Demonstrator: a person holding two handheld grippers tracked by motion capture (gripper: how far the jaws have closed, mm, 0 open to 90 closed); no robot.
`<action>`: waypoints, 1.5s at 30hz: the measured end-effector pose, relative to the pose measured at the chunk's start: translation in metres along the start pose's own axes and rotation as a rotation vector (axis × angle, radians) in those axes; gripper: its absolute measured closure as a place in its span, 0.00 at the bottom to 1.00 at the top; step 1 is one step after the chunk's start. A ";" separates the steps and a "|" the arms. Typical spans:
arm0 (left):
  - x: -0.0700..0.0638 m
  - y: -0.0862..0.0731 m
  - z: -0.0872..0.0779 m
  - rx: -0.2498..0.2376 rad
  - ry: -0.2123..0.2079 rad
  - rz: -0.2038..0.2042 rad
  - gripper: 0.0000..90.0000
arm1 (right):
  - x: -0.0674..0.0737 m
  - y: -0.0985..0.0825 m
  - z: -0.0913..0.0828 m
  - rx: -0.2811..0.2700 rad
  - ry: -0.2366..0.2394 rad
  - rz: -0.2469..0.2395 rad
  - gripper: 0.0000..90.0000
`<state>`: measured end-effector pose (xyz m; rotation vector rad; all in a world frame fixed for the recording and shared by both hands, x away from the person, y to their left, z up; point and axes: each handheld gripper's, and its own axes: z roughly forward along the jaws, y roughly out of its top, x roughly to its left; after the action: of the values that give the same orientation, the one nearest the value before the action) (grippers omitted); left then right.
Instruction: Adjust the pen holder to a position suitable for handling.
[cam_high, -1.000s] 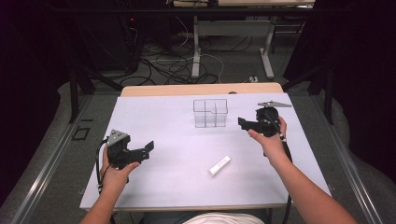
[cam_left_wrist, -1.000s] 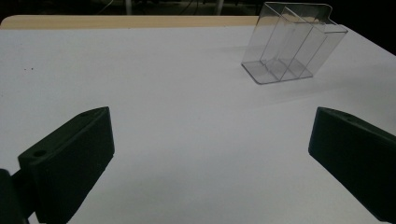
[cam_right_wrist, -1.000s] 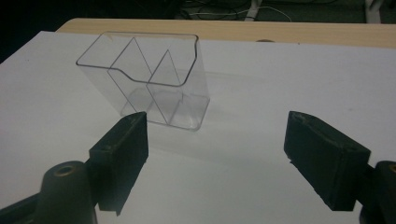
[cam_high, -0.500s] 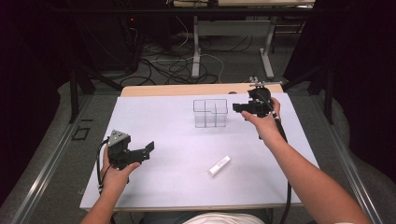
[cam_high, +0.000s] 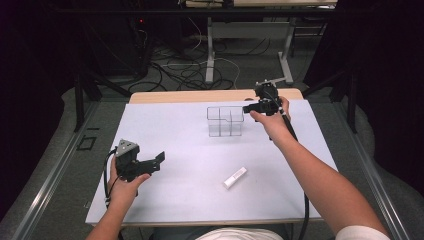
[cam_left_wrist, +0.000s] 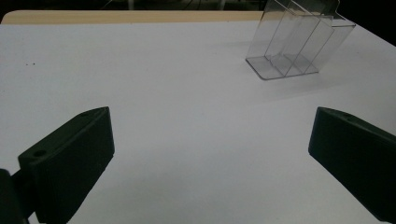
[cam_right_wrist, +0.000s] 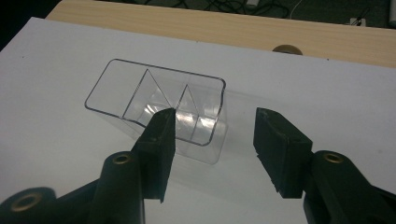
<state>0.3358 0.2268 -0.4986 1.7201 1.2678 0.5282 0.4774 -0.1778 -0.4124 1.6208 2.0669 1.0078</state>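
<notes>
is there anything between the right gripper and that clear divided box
Nothing visible. The right gripper hangs just above the clear box, jaws part open and just been closing with nothing between them; only bare white table surrounds it.

Clear organizer (cam_high: 225, 121); white stick (cam_high: 235, 177); black jaws.

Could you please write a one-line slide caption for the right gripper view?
Right gripper, jaws apart and empty, hovers over the clear divided organizer on the white table.
</notes>
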 end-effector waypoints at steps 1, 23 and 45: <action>0.000 0.000 0.000 0.000 0.000 0.000 0.00 | 0.000 0.001 0.001 0.005 0.001 -0.003 0.55; 0.002 -0.001 0.002 0.005 0.006 0.001 0.00 | -0.001 0.009 0.043 0.102 -0.053 0.058 0.63; 0.003 -0.001 0.003 0.010 0.012 -0.004 0.00 | -0.002 0.004 0.076 0.170 -0.093 0.116 0.73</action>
<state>0.3383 0.2280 -0.5017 1.7253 1.2842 0.5316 0.5298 -0.1548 -0.4629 1.8531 2.0651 0.7940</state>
